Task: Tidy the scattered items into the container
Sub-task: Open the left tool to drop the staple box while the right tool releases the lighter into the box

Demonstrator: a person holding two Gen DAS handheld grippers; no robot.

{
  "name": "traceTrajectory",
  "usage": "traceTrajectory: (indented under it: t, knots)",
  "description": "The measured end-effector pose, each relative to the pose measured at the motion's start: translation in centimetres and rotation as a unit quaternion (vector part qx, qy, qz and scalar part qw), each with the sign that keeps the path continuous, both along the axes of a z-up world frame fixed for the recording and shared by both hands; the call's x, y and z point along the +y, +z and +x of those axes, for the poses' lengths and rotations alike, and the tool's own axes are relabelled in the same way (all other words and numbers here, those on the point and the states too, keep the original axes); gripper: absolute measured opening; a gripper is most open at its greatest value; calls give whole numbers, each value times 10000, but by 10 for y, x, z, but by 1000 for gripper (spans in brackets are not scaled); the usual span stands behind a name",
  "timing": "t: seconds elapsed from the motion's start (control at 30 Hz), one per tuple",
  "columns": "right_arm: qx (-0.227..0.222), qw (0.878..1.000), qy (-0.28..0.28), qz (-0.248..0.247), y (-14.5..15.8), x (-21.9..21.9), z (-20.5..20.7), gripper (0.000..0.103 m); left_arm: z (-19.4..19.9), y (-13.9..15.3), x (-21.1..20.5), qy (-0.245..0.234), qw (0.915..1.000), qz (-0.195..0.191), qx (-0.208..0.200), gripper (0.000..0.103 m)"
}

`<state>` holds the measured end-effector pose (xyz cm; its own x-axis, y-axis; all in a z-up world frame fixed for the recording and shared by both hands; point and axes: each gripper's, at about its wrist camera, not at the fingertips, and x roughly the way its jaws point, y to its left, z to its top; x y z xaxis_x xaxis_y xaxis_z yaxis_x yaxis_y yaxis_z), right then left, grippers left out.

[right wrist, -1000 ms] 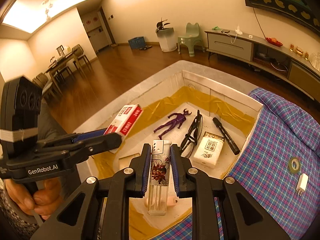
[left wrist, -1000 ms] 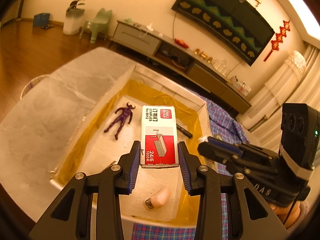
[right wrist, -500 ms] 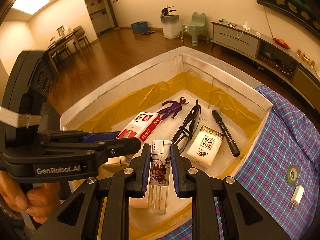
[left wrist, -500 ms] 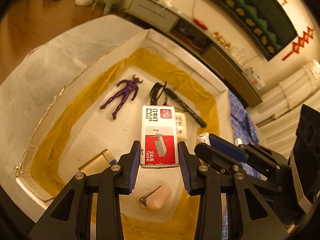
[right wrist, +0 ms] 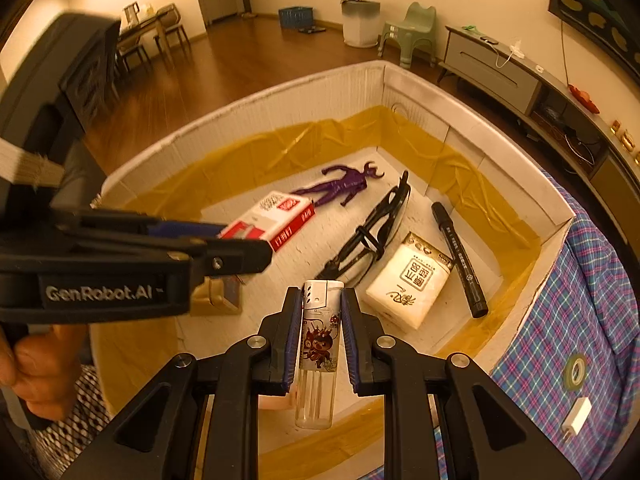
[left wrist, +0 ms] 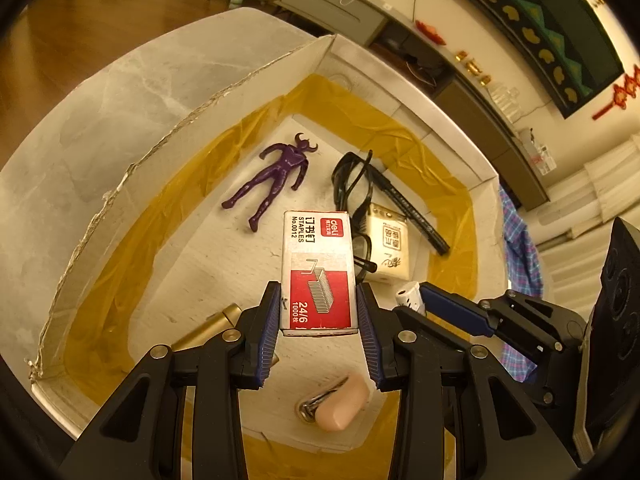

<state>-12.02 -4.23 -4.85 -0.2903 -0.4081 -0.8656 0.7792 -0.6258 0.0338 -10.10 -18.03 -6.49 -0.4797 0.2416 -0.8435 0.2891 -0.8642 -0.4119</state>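
Observation:
My left gripper [left wrist: 318, 312] is shut on a red and white staple box [left wrist: 318, 268], held over the floor of the open cardboard box [left wrist: 192, 120]. That staple box [right wrist: 276, 216] also shows in the right wrist view, sticking out of the left gripper [right wrist: 240, 246]. My right gripper [right wrist: 321, 312] is shut on a clear lighter [right wrist: 320, 344] with a cartoon print, above the box's near end. Inside lie a purple figure [left wrist: 276, 178], black glasses [left wrist: 352, 188], a black marker [left wrist: 412, 212] and a white packet [left wrist: 388, 244].
A pink object with a metal clip [left wrist: 336, 402] and a gold tube [left wrist: 208, 326] lie at the box's near end. A plaid cloth [right wrist: 580, 320] beside the box carries a tape roll [right wrist: 575, 370] and a white charger [right wrist: 576, 420]. A hand [right wrist: 36, 376] holds the left gripper's handle.
Both grippers have sunk toward the box and tipped further down, each still holding its item. The box floor fills more of both views.

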Motion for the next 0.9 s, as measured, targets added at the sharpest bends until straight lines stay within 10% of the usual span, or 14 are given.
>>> traceTrajectory:
  t: [0.9]
  knots:
    - [78, 10000, 29, 52, 1, 5, 4, 22, 2, 0, -2, -1, 9997, -163, -179, 46]
